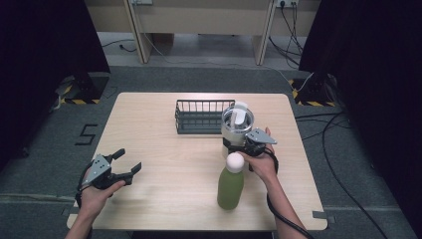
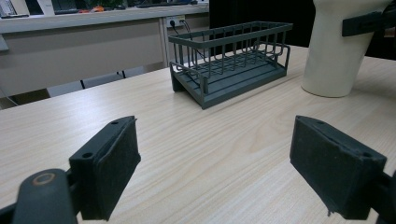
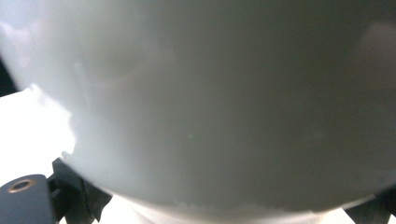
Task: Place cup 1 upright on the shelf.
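On the light wooden table (image 1: 164, 164), over grey carpet, your right gripper (image 1: 247, 145) is clasping the white tumbler (image 1: 236, 125); your left gripper (image 1: 123, 165) is gaping wide, holding nothing.

One cream tumbler (image 1: 237, 127), one green bottle (image 1: 230, 185), one wire basket (image 1: 199, 116).

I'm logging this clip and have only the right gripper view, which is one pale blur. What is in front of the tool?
Observer: A cream mug with a lid. The right tool has a jaw on either side of its lower body.
Operator: Is it gripped?
Observer: I cannot tell if the jaws press on it.
Operator: Anything close by?
Observer: A green bottle with a white cap stands just nearer the person.
Operator: The other tool?
Observer: The left tool is open and holds nothing.
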